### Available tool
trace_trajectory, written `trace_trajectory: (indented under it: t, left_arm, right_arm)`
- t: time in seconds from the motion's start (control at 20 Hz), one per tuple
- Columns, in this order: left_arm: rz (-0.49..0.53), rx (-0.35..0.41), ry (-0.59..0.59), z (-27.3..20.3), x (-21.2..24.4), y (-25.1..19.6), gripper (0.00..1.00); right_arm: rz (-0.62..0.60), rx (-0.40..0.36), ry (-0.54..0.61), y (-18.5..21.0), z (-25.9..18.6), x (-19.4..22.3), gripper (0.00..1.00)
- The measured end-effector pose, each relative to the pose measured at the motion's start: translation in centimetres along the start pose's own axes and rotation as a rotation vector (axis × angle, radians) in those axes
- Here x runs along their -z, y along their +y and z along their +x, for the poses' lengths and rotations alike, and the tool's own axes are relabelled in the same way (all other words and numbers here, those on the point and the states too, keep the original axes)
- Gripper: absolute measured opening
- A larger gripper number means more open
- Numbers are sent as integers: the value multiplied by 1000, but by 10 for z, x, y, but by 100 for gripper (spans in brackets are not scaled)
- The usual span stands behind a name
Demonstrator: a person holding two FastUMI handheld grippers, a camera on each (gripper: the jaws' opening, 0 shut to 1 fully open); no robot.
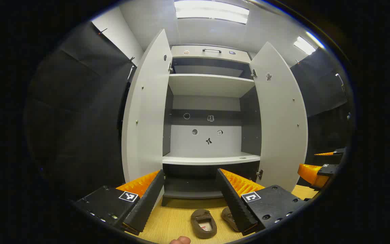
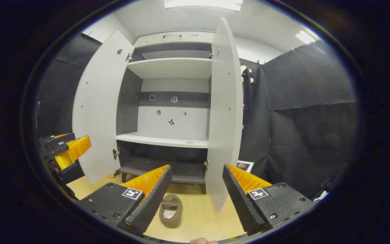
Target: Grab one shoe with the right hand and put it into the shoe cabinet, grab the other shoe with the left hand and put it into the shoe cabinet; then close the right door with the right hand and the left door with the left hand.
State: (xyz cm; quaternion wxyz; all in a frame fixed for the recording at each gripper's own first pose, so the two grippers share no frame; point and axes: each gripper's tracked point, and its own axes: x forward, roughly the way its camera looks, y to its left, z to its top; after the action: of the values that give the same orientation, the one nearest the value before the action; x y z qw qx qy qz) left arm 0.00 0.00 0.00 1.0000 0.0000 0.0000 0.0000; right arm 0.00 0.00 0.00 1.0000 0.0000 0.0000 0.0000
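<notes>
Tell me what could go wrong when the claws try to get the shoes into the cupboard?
The shoes lie close together on the floor, so a claw could nudge one while grabbing the other. The right door stands open, edge-on above the right claw, so a lifted shoe might bump it.

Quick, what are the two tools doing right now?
Left tool: open, holding nothing.
Right tool: open, holding nothing.
</notes>
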Motion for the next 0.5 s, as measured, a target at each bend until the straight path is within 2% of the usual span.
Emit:
trace_trajectory:
  t: [0.5]
  left_arm:
    - [-12,42,16,-2,2,-14,95]
  right_arm:
    - [9,-6,-9,-7,0,-3,98]
